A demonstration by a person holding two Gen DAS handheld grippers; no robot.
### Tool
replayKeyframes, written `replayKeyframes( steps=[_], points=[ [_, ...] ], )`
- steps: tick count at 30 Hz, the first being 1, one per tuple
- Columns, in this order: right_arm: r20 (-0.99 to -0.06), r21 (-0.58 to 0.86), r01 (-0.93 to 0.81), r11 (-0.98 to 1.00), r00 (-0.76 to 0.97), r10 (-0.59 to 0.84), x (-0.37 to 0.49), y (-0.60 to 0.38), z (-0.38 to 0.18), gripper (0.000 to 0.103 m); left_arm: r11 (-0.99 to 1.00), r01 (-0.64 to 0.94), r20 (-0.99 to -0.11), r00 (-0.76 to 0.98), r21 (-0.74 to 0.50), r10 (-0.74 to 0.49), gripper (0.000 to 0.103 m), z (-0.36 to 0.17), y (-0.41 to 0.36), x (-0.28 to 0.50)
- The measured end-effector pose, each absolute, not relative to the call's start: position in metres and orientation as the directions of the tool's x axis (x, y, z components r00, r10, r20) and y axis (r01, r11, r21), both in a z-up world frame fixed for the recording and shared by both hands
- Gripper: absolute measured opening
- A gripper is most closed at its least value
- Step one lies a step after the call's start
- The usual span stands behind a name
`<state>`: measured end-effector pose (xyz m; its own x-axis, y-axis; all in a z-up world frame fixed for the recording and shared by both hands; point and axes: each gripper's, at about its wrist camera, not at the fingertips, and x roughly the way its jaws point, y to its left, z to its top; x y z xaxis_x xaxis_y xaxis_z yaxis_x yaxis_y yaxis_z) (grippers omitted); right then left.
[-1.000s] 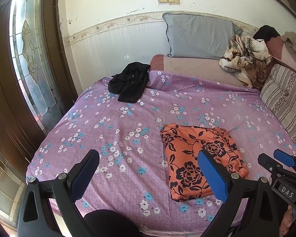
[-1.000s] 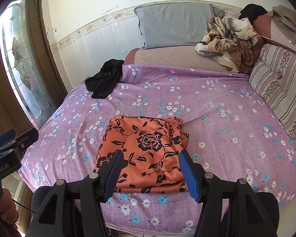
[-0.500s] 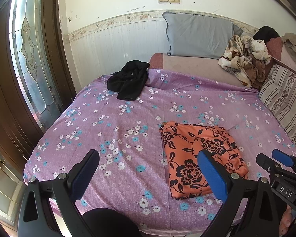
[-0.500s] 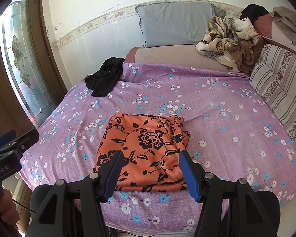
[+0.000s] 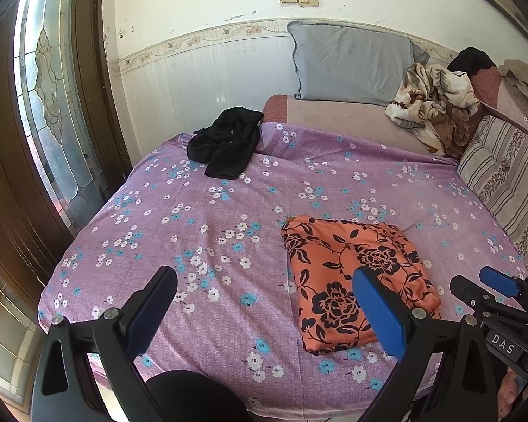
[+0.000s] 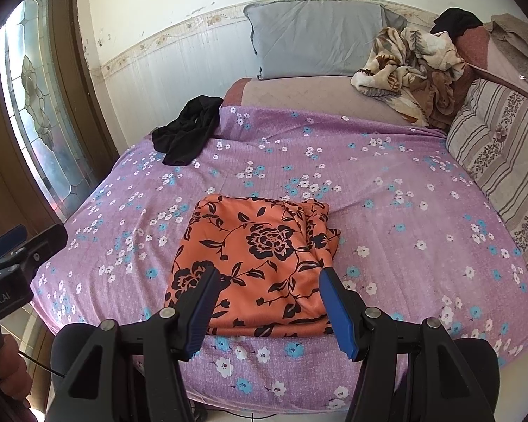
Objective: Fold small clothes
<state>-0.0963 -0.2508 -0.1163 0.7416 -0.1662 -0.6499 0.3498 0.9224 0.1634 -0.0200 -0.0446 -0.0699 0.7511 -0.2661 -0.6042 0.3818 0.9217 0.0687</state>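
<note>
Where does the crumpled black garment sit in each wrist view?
Left wrist: crumpled black garment lies upper centre-left, at the far left corner of the purple floral bedsheet.
Right wrist: it lies upper left, same corner.
Shared landmark: the grey pillow against the wall, right of it.

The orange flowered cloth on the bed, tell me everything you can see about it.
The orange cloth is a thin, smooth-looking fabric printed with black flowers, leaves and vines. It is folded into a rough rectangle, with bunched layers along its right edge as the right wrist view shows it. It lies flat near the front edge of the bed, resting on the purple flowered sheet. Nothing else touches it: both the right gripper and the left gripper are open, and neither holds it.
</note>
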Motion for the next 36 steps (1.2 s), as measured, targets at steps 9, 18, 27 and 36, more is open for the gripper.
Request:
replayKeyframes(
  steps=[9, 18, 27, 36],
  points=[
    [-0.644, 0.154, 0.349, 0.924, 0.745, -0.174, -0.098, -0.248, -0.113, 0.062, 0.919, 0.39, -0.599, 0.749, 0.055, -0.281, 0.1, -0.068, -0.044, -0.022],
    [-0.622, 0.164, 0.359, 0.919, 0.761, -0.186, -0.105, -0.252, -0.102, 0.062, 0.915, 0.398, -0.584, 0.758, 0.063, -0.289, 0.1, -0.056, -0.048, -0.029],
    [-0.578, 0.181, 0.353, 0.918, 0.793, -0.191, -0.12, -0.259, -0.083, 0.062, 0.917, 0.392, -0.552, 0.782, 0.075, -0.289, 0.1, -0.031, -0.053, -0.043],
    [-0.519, 0.203, 0.352, 0.914, 0.83, -0.204, -0.14, -0.266, -0.06, 0.062, 0.914, 0.397, -0.503, 0.809, 0.086, -0.304, 0.1, -0.001, -0.056, -0.063]
  ],
)
